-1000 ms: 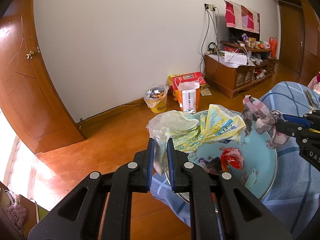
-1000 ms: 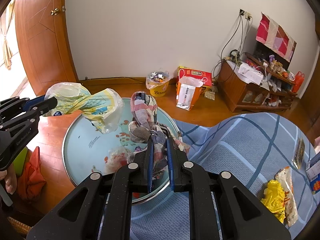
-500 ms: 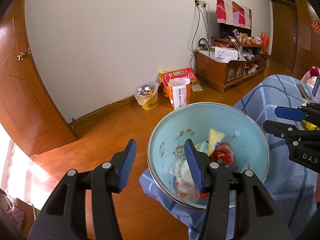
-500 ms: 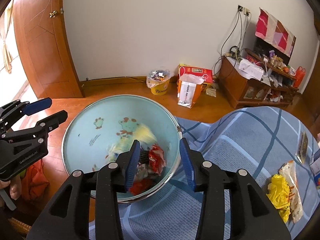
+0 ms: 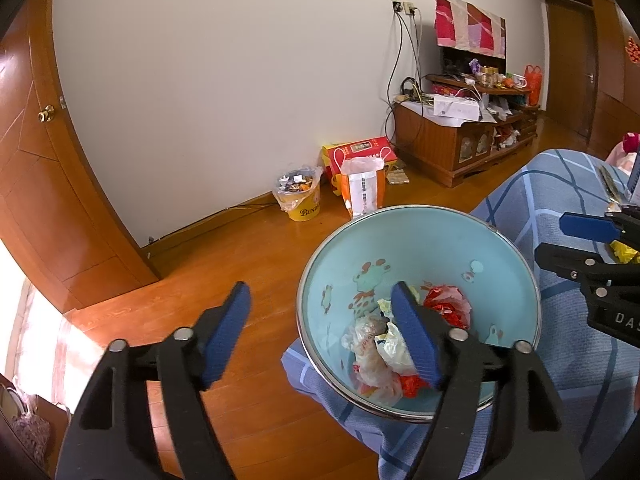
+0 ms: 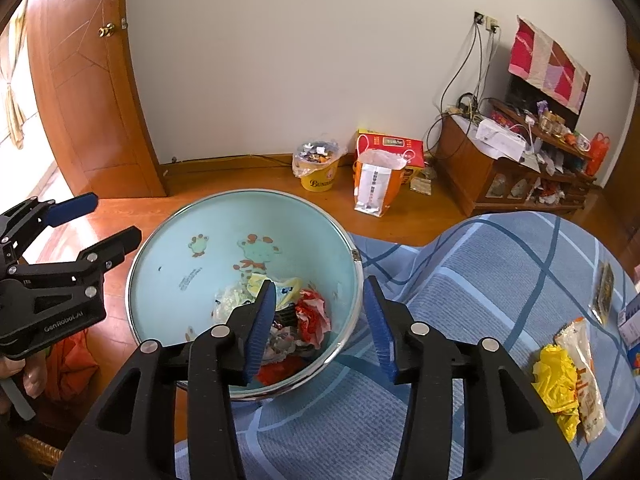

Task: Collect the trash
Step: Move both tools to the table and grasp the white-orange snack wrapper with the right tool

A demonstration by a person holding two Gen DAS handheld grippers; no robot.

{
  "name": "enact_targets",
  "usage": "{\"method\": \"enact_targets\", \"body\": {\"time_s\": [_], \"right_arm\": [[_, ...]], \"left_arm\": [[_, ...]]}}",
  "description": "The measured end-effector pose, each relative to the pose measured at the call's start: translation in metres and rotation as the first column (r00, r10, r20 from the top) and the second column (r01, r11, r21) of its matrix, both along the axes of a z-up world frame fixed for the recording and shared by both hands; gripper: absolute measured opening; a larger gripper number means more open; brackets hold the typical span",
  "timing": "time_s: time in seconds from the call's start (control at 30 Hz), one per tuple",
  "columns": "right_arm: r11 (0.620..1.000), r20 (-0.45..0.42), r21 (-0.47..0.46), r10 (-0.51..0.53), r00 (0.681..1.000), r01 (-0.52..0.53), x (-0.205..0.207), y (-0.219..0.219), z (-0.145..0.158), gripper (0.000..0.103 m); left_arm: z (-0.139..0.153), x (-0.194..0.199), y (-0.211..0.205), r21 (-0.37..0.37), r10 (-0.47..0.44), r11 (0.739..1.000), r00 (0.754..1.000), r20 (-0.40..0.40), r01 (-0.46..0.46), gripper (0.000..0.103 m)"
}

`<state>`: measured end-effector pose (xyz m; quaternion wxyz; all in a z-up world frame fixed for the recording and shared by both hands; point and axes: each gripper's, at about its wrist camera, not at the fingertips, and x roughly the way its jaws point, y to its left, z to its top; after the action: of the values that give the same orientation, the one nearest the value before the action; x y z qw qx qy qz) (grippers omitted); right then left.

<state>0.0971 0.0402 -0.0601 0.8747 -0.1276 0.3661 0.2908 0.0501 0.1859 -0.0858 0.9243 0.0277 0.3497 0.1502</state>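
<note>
Light-blue basin (image 6: pixel 224 220) sits at the bed edge on the blue checked sheet (image 6: pixel 480 264), trash pile (image 6: pixel 296 320) in its bottom. Left gripper (image 5: pixel 320 320) jaws just opened wide, nothing between. Right gripper (image 6: pixel 320 316) jaws just opened, empty, over the basin rim. Yellow wrapper (image 6: pixel 556 380) lies on the sheet near the right edge.

The trash (image 6: pixel 296 320) in the basin (image 6: pixel 168 248) is partly hidden behind the right gripper's finger (image 6: pixel 260 328); at 3 o'clock a blue box (image 6: pixel 632 320) is cut off.
</note>
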Motion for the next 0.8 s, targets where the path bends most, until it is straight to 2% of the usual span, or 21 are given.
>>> {"method": "enact_targets", "body": {"time_s": [0.2,0.43,0.57,0.63,0.8], "right_arm": [[1.0,0.009,-0.01,-0.027,1.0,0.027,-0.005,-0.021,0.002,0.049],[0.99,0.026,-0.029,-0.136,0.99,0.136,-0.006,-0.087,0.004,0.049],[0.96,0.045,-0.051,-0.272,0.961,0.275,0.0,-0.151,0.003,0.049],[0.93,0.049,-0.073,-0.357,0.933,0.36,0.006,-0.189,0.0,0.049],[0.877,0.039,-0.11,-0.465,0.884,0.467,0.02,-0.252,-0.008,0.049]], "left_arm": [[-0.006,0.004,-0.007,-0.006,-0.025,1.0,0.999,-0.023,0.025,0.074],[-0.023,0.019,-0.049,0.015,-0.112,0.994,0.991,-0.069,0.113,0.081],[-0.029,0.03,-0.082,0.012,-0.176,0.984,0.981,-0.084,0.177,0.082],[-0.03,0.035,-0.1,0.009,-0.207,0.978,0.975,-0.084,0.208,0.082],[-0.028,0.049,-0.142,0.002,-0.264,0.964,0.961,-0.079,0.265,0.086]]}}
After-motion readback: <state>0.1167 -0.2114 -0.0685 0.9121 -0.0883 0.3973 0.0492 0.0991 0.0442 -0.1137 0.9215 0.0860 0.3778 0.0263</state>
